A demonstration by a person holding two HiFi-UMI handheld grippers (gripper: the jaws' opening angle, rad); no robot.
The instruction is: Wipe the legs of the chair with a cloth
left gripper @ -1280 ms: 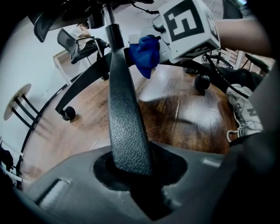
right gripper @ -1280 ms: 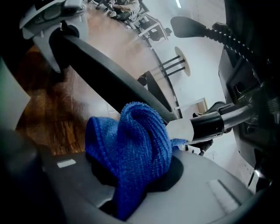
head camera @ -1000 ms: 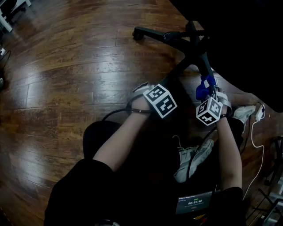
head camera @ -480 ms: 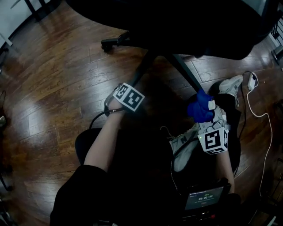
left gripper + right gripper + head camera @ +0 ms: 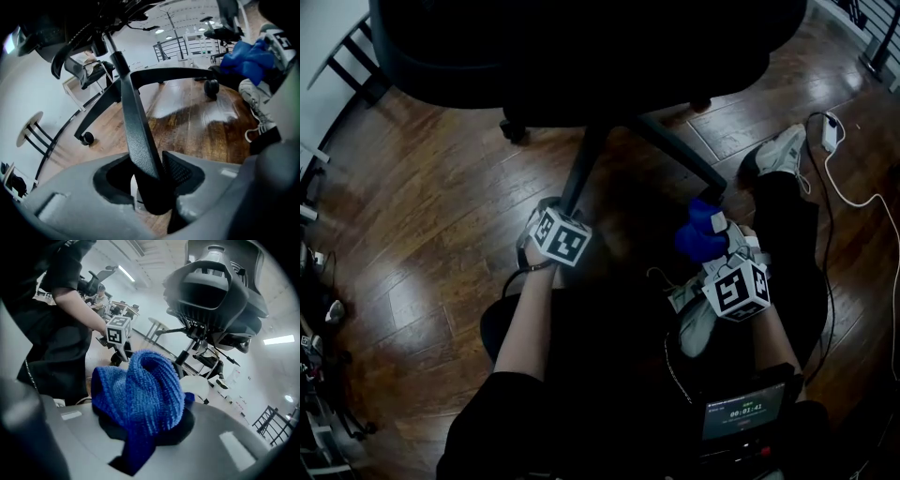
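A black office chair (image 5: 581,56) fills the top of the head view. One black leg (image 5: 579,169) runs down to my left gripper (image 5: 555,211). In the left gripper view that leg (image 5: 136,126) passes between the jaws of the left gripper (image 5: 150,176), which have just been opening; a dark gap shows beside it. A second leg (image 5: 680,155) slants right. Just short of its end, my right gripper (image 5: 717,246) is shut on a bunched blue cloth (image 5: 696,236). The right gripper view shows the cloth (image 5: 140,390) in the right gripper (image 5: 145,427), held off the chair.
A caster (image 5: 514,128) sits on the wood floor (image 5: 422,216) at the left. The person's white sneakers (image 5: 783,150) (image 5: 698,319) lie beside the right gripper. A white cable (image 5: 862,202) with a plug trails at the right. White furniture (image 5: 337,56) stands at the upper left.
My right gripper has drawn the blue cloth off the right chair leg and back toward the person. My left gripper has stayed at its leg. The head view has shifted toward the seat.
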